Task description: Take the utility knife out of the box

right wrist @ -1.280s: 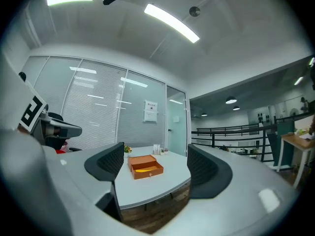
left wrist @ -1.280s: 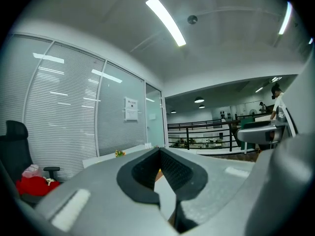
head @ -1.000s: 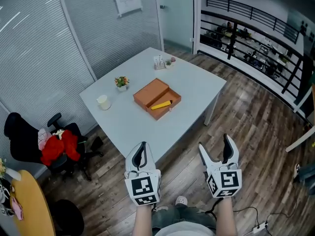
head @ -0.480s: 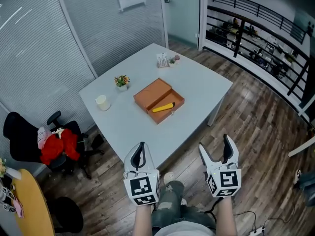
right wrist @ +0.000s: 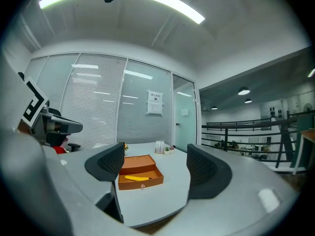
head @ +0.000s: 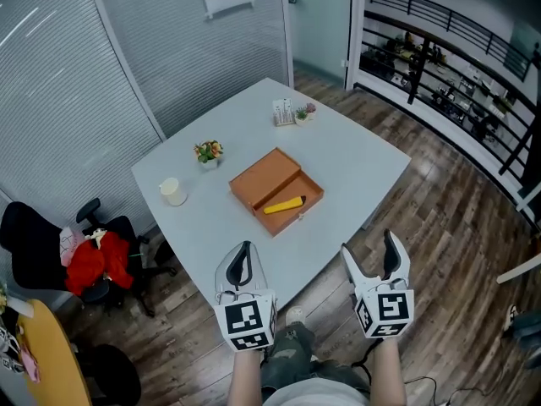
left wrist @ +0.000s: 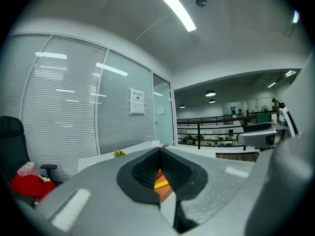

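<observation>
An open orange box lies in the middle of the pale grey table, its lid folded back. A yellow utility knife rests inside the box's tray. The same box and knife show between the jaws in the right gripper view. My left gripper is shut and empty, held off the table's near edge. A sliver of the box peeks past its closed pads. My right gripper is open and empty, also short of the table.
On the table stand a white cup, a small flower pot and a card holder with a tiny plant. An office chair with red cloth sits at the left. Black railing runs at the right.
The table and box have drawn slightly closer and shifted right in the head view. Both grippers keep the same pose and state.
</observation>
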